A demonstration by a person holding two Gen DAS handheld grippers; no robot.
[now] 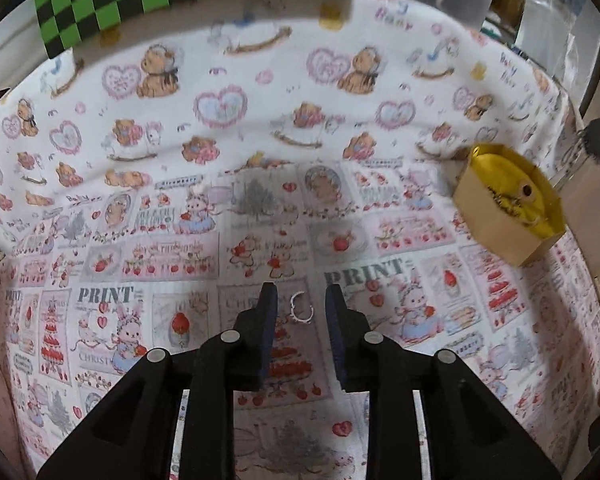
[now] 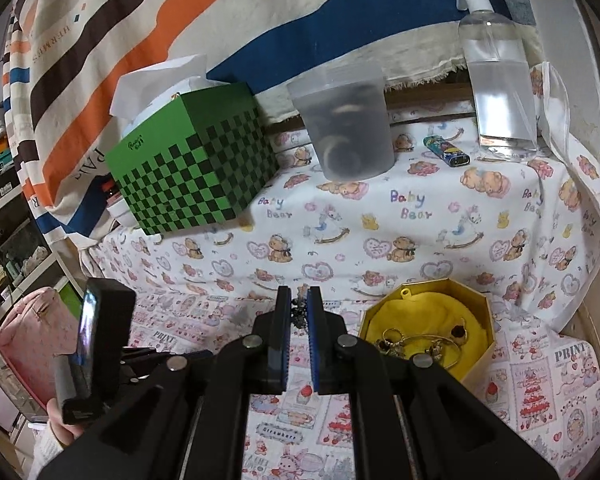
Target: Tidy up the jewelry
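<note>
My left gripper [image 1: 301, 294] points down at the printed cloth with its jaws apart. A small silver piece of jewelry [image 1: 300, 309] lies on the cloth between the fingertips, and the pads do not touch it. My right gripper [image 2: 299, 298] is shut on a small dark piece of jewelry [image 2: 299, 317] that hangs between its blue pads above the cloth. An octagonal box with yellow lining [image 2: 478, 360] sits to the right of it and holds several gold rings and a bangle [image 2: 420, 344]. In the left wrist view the same box [image 1: 488, 220] stands at the far right.
At the back stand a green checkered tissue box [image 2: 192, 160], a translucent cup [image 2: 344, 120], a lighter [image 2: 446, 151] and a clear pump bottle [image 2: 496, 80]. A striped cloth hangs behind them. A hand holds the other gripper's black body [image 2: 92, 344] at the left, near a pink bag [image 2: 32, 328].
</note>
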